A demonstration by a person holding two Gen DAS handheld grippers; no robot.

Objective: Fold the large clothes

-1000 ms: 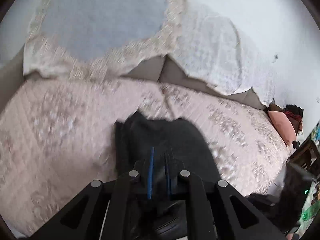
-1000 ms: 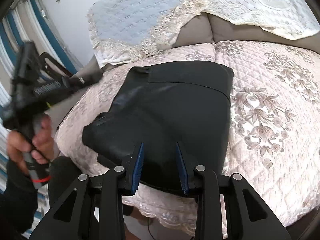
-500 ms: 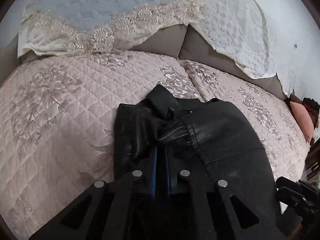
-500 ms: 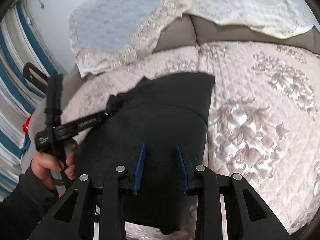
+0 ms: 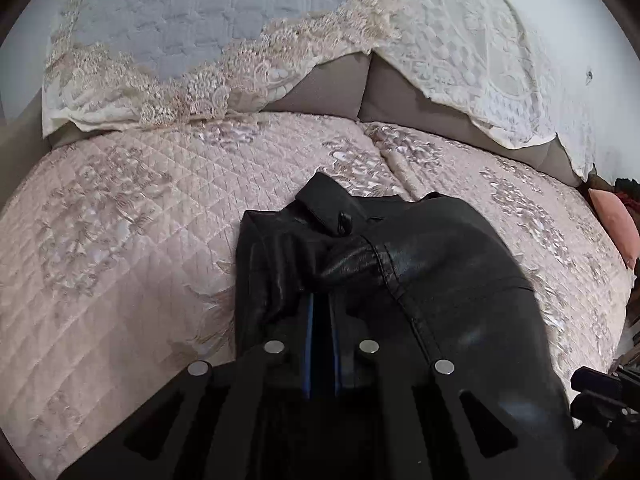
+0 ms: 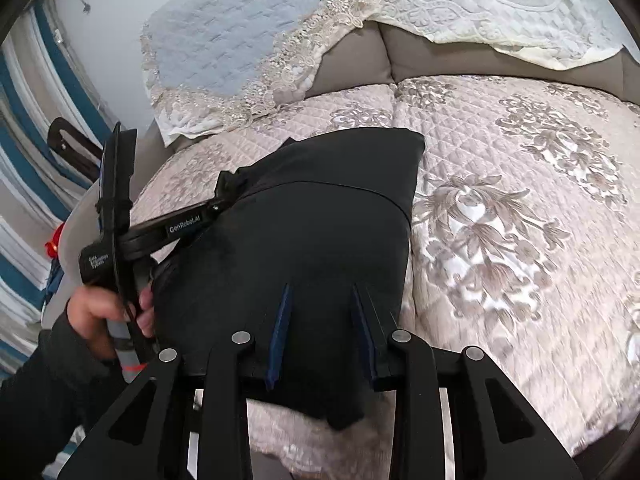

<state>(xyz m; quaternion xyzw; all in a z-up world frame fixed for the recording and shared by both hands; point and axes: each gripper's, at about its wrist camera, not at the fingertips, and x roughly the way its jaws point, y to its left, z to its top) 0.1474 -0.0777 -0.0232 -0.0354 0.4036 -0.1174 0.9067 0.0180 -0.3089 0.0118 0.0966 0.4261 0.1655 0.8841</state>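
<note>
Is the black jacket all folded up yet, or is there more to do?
Not quite. The black jacket already lies doubled into a compact shape on the pink quilt. Right now the left gripper is shut on a bunched, crinkled part of it, while the right gripper hovers open above it. That bunch likely needs laying flat and smoothing, maybe one more fold.
</note>
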